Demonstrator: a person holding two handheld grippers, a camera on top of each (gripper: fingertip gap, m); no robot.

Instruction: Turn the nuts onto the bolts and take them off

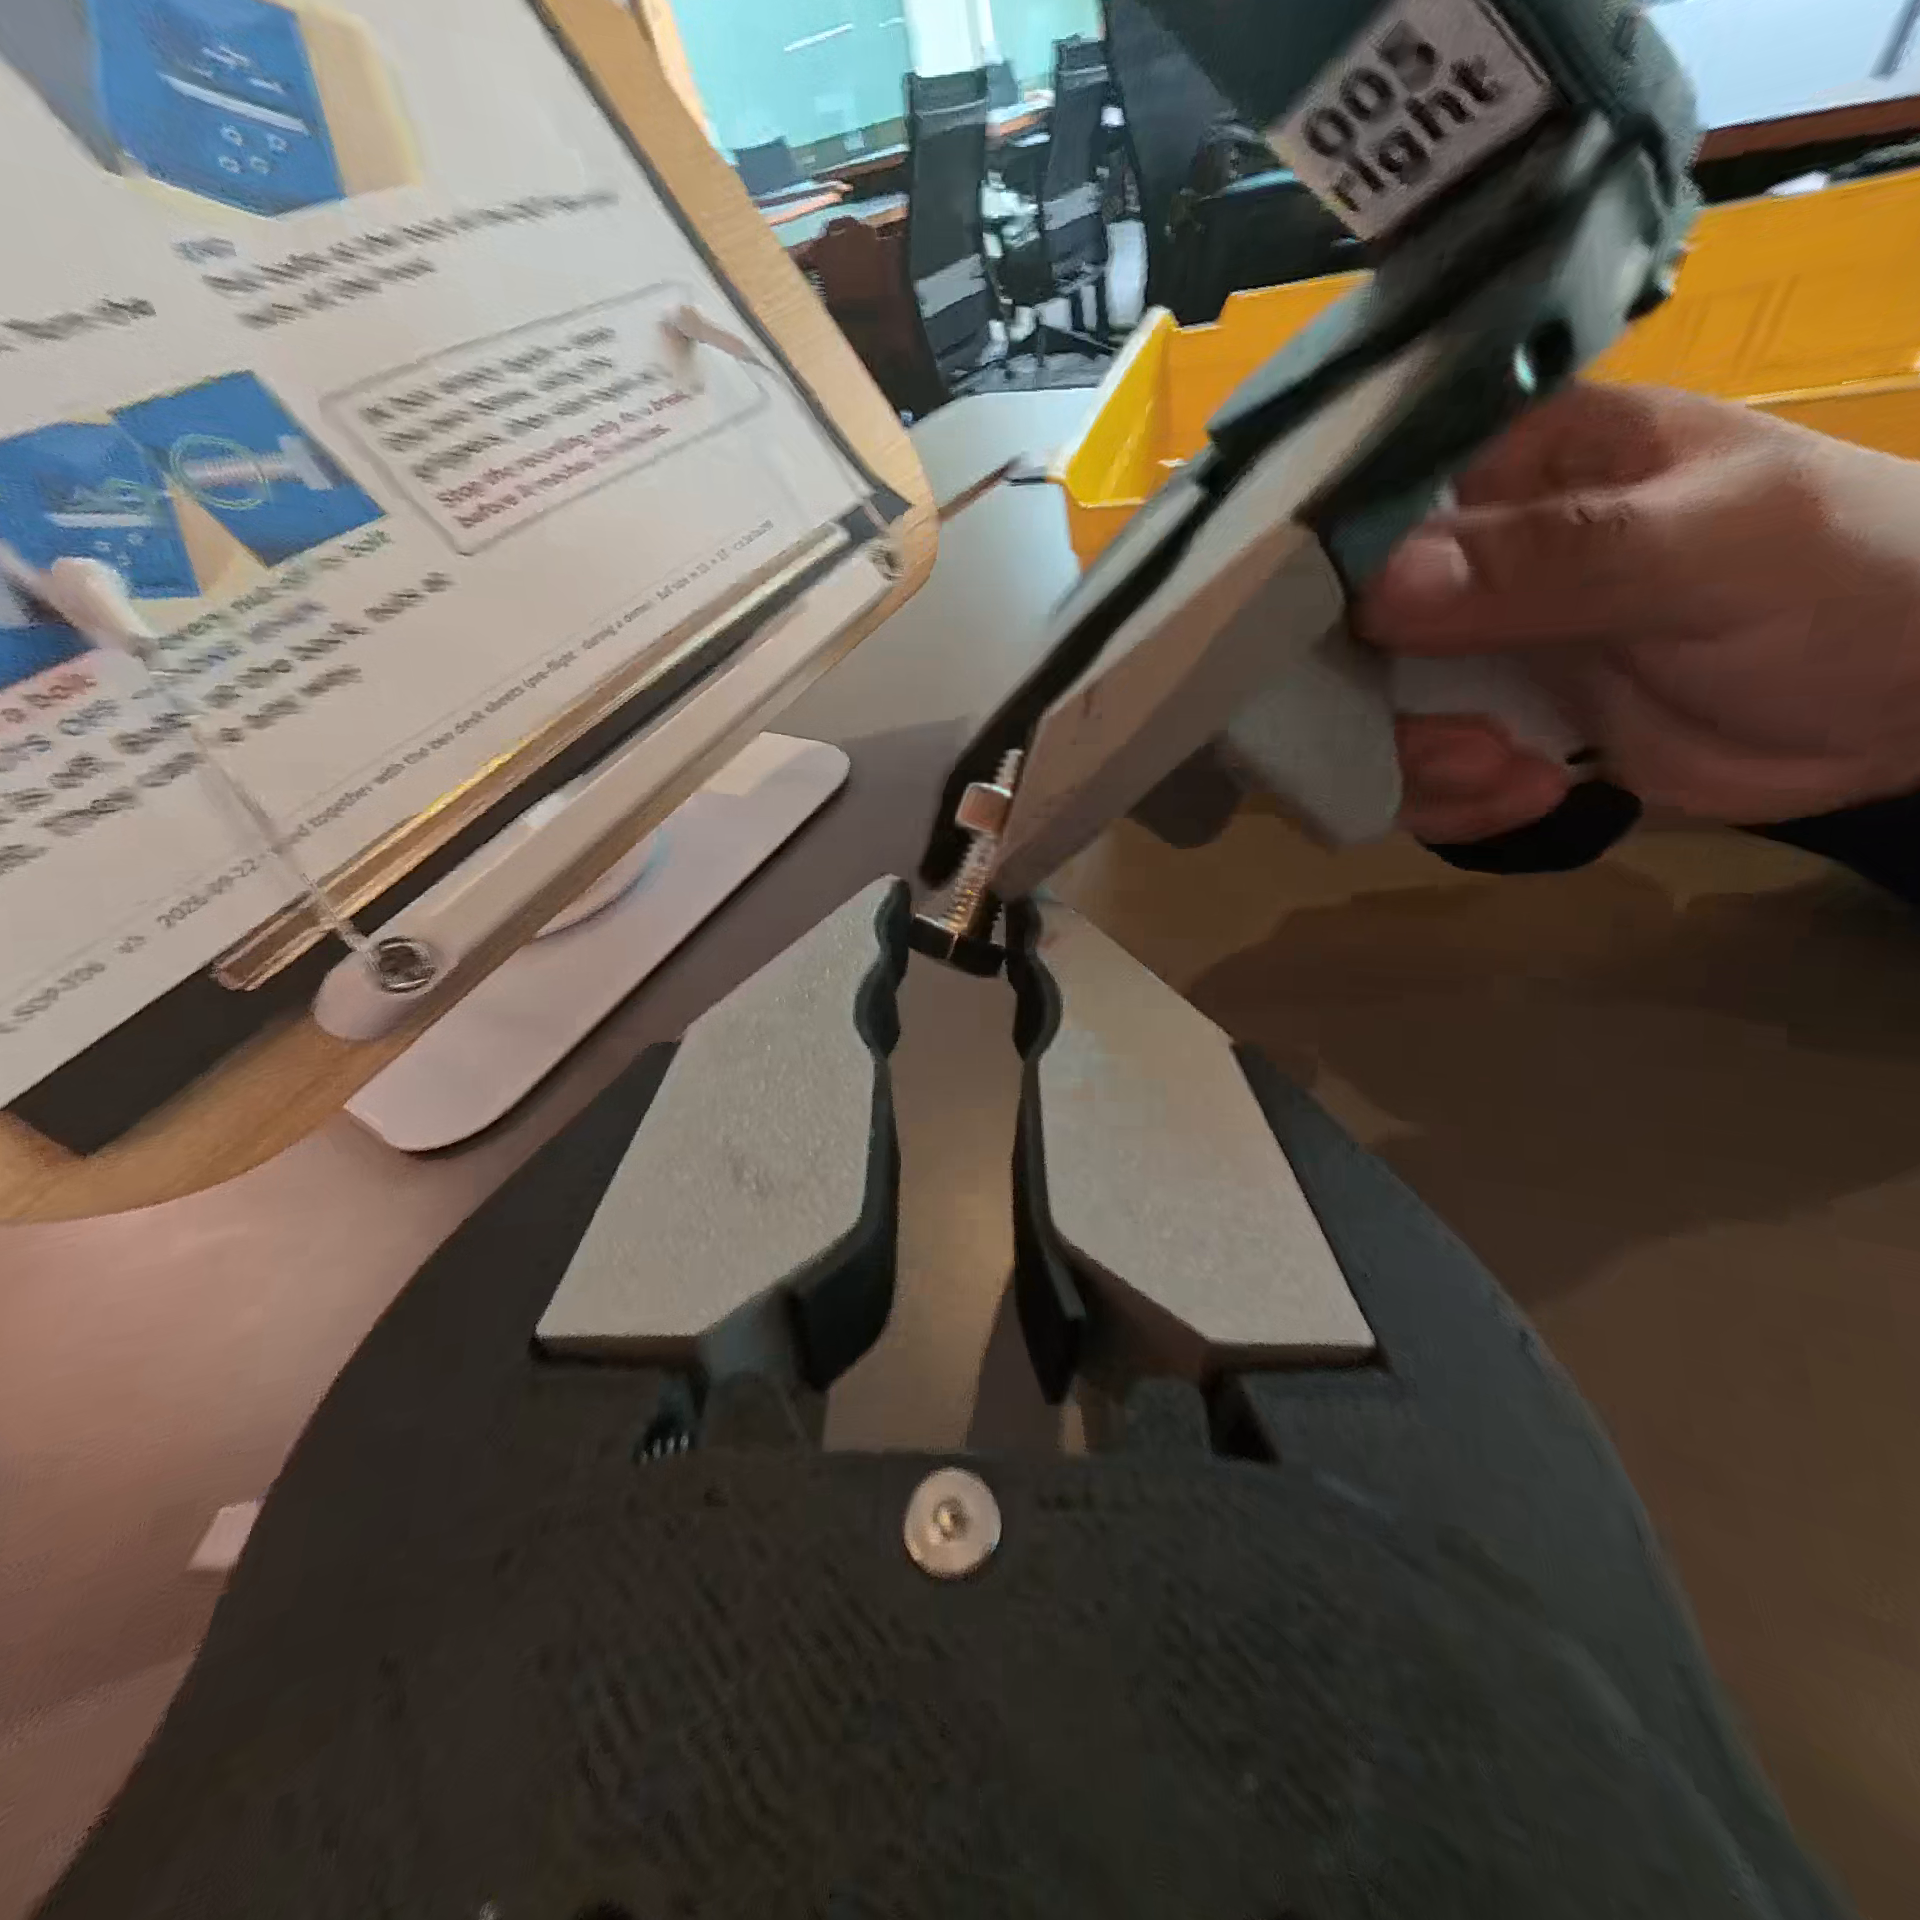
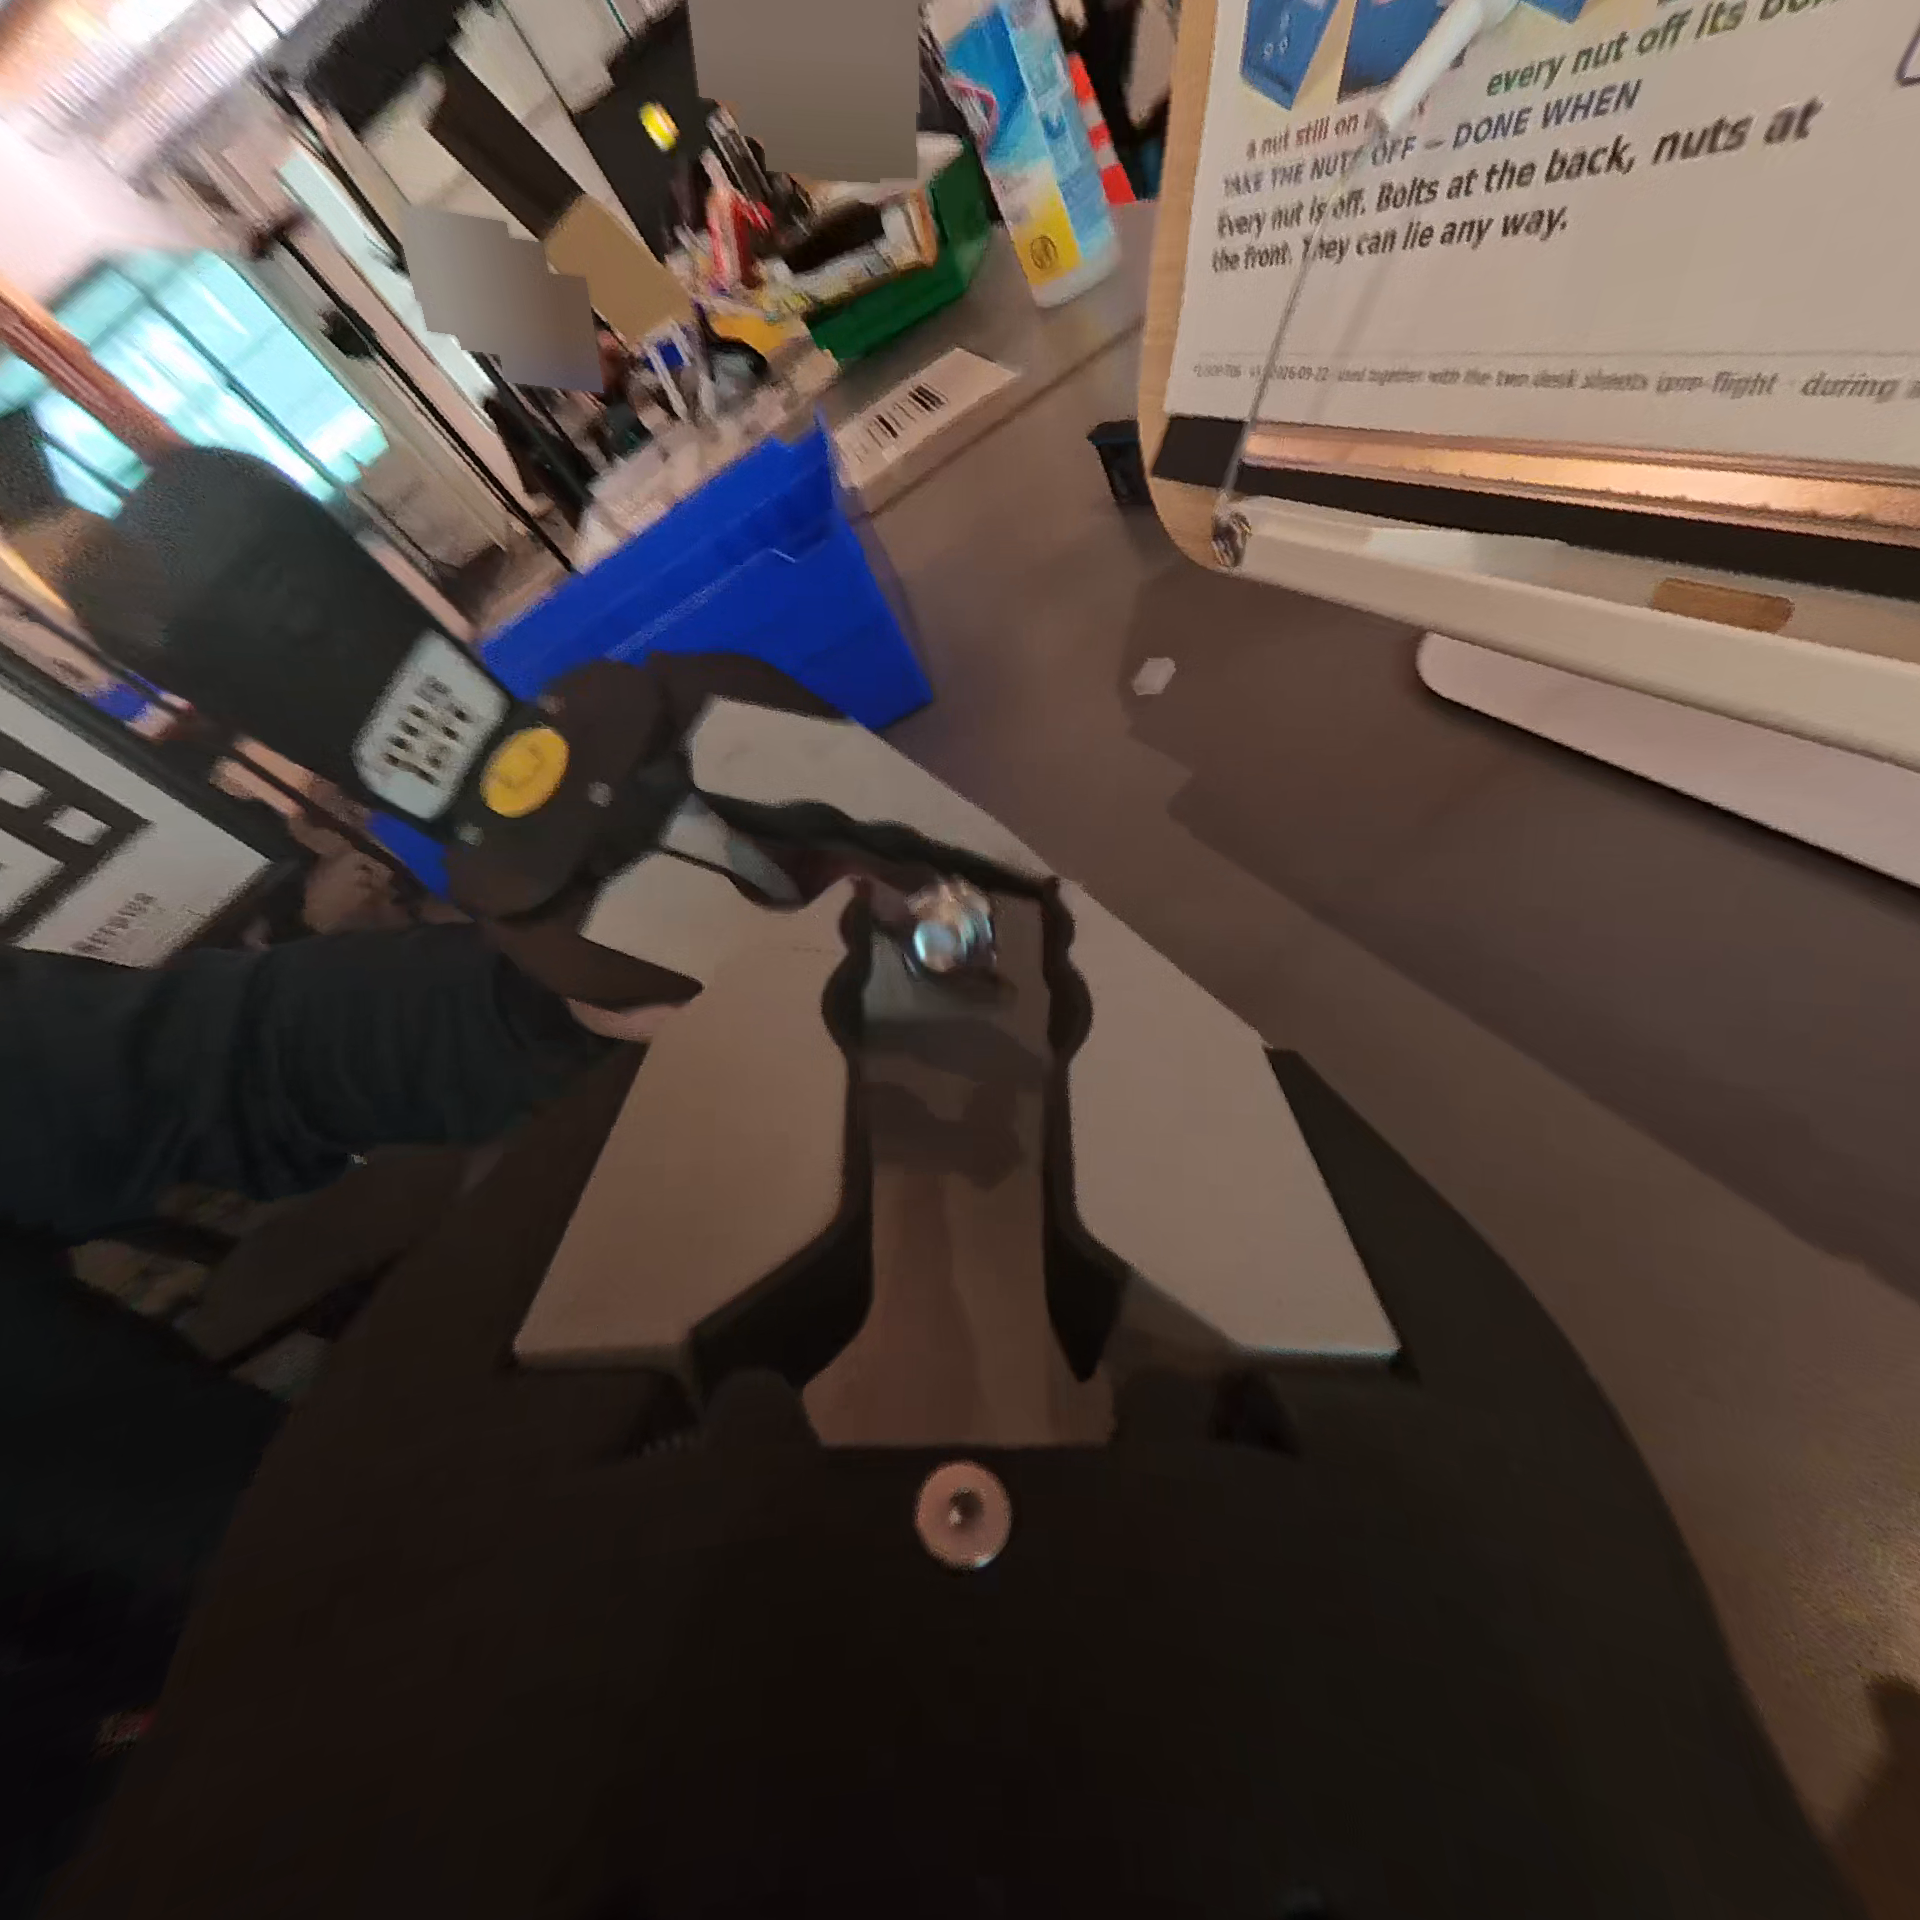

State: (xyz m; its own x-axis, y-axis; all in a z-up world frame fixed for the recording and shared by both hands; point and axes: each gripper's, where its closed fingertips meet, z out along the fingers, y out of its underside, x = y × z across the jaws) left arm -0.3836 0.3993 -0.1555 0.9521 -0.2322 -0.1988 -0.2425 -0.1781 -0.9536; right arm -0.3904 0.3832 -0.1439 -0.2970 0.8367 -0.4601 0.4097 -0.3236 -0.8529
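Note:
In the left wrist view my left gripper (image 1: pixel 958 935) is shut on the head end of a silver bolt (image 1: pixel 971 894), held above the dark table. The threaded shaft points up and away. A square silver nut (image 1: pixel 982 808) sits on the shaft, and the right gripper (image 1: pixel 971 836) comes down from the upper right, shut on it. In the right wrist view the nut and the bolt end (image 2: pixel 951 935) show blurred between the tips of my right gripper (image 2: pixel 951 920). The left gripper (image 2: pixel 520 790) reaches in from the left.
A wooden stand with an instruction sheet (image 1: pixel 416 468) stands to the left on a white base (image 1: pixel 623 935); it also shows in the right wrist view (image 2: pixel 1558 260). A yellow bin (image 1: pixel 1195 436) is behind. A blue bin (image 2: pixel 727 603) is at the far left. A hand (image 1: pixel 1662 623) holds the right gripper. The grippers are tip to tip, or close to it.

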